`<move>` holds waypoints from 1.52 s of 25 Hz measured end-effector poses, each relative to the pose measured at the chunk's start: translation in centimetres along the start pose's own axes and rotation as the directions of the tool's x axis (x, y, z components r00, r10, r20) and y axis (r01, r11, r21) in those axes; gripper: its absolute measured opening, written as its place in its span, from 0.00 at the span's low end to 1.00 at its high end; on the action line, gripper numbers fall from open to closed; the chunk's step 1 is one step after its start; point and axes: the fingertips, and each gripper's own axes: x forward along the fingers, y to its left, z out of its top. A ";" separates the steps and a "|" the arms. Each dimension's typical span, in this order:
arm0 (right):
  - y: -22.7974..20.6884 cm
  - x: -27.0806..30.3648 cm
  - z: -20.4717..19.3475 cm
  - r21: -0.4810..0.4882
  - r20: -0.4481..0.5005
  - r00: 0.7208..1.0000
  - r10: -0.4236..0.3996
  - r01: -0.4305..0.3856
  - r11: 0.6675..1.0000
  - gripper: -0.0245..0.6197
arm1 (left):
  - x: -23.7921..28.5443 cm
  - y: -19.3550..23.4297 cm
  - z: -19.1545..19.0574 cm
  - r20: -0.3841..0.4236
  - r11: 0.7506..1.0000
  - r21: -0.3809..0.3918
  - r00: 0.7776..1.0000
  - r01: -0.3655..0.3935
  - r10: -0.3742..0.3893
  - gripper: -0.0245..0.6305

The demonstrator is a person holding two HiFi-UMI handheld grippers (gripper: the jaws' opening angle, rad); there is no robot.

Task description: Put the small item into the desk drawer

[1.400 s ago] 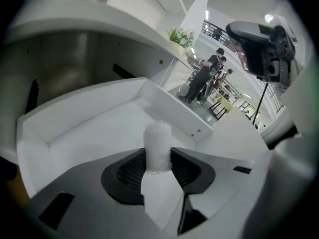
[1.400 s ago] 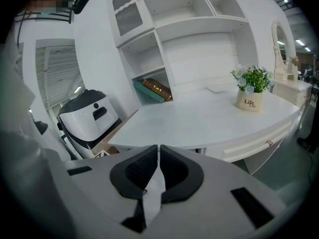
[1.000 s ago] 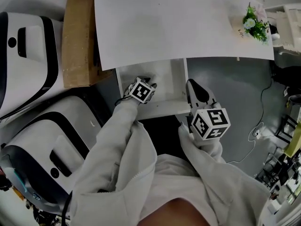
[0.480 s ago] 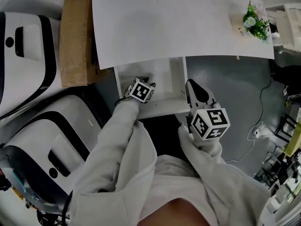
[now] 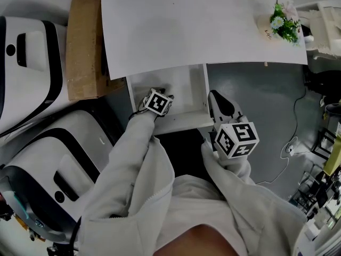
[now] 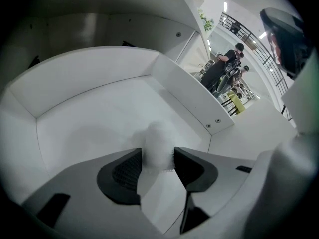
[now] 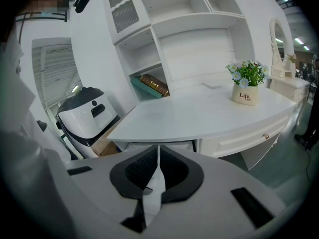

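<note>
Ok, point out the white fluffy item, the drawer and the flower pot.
white fluffy item [image 6: 158,144], left gripper view, its fuzzy middle
drawer [image 6: 89,76], left gripper view, its far wall
flower pot [image 7: 245,96], right gripper view, its printed front

Head camera looks steeply down; left gripper view closely faces the same drawer [image 6: 84,76].

Home study mocked up inside a large work hall. A white desk surface [image 7: 199,114] with an open drawer [image 5: 184,87], cubby shelves [image 7: 174,14], a book [image 7: 153,85], a pot of flowers [image 7: 245,86] and a mirror [image 7: 279,39] look domestic. Beside it stand a white machine [image 7: 87,114] and a cardboard box [image 5: 85,41]. Beyond, people [image 6: 222,71] gather under strip lights [image 6: 225,6] near a balcony railing [image 6: 244,31].
</note>
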 end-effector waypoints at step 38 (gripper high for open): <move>4.2 -6.1 4.5 -0.131 0.184 0.950 0.254 -0.233 0.964 0.10 | -25.4 -11.6 7.4 0.538 0.990 0.008 0.834 0.141 -0.123 0.53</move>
